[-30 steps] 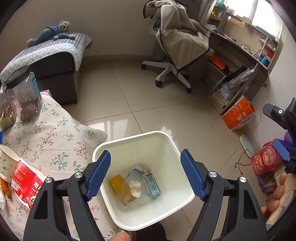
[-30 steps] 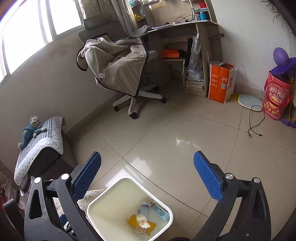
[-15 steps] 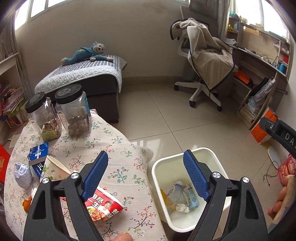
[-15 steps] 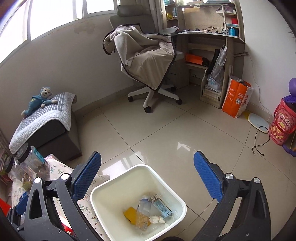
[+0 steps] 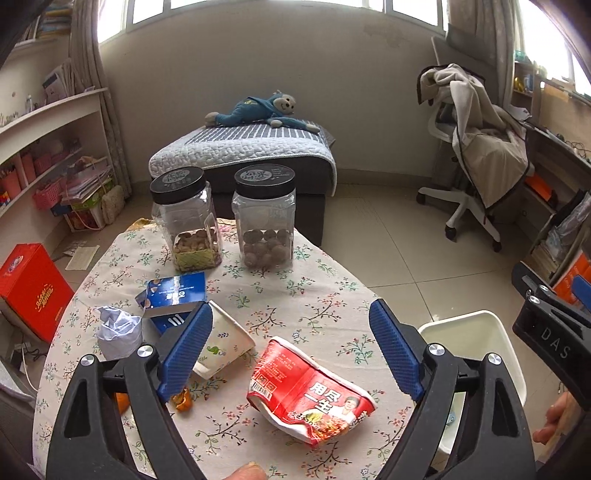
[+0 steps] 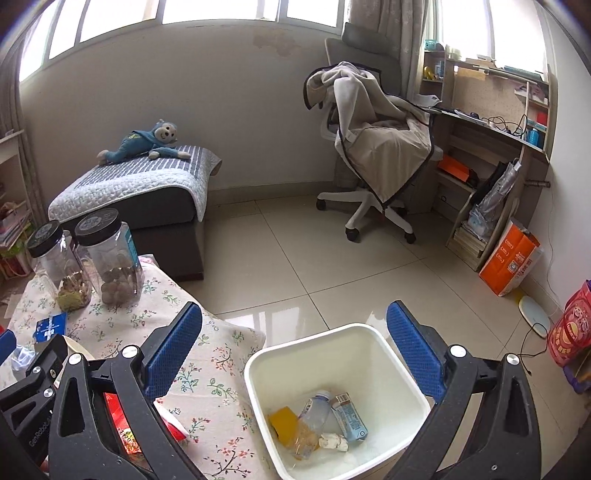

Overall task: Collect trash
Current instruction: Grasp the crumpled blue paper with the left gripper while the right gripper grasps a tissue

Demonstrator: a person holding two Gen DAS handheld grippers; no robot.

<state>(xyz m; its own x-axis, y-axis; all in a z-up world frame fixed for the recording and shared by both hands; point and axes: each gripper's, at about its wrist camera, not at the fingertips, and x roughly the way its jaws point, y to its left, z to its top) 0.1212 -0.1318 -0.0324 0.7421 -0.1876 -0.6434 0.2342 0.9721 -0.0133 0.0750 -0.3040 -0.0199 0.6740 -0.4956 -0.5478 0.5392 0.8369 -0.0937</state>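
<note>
Daylight enters through windows [image 6: 184, 11] along the top; a draped office chair [image 6: 373, 155] stands right of centre on pale tiled floor [image 6: 332, 258].

You see a cream floral cloth [image 5: 295, 295] on the surface, a red crushed noodle cup [image 5: 310, 391], a blue box [image 5: 177, 295], a white bin [image 6: 332, 354], black-lidded clear jars [image 5: 264, 214], and blue pads [image 5: 184, 347] on black grippers.

A room in a home: a bed [image 5: 243, 155] with a toy monkey [image 5: 258, 110], a desk [image 6: 491, 136], a draped chair [image 6: 373, 155].
</note>
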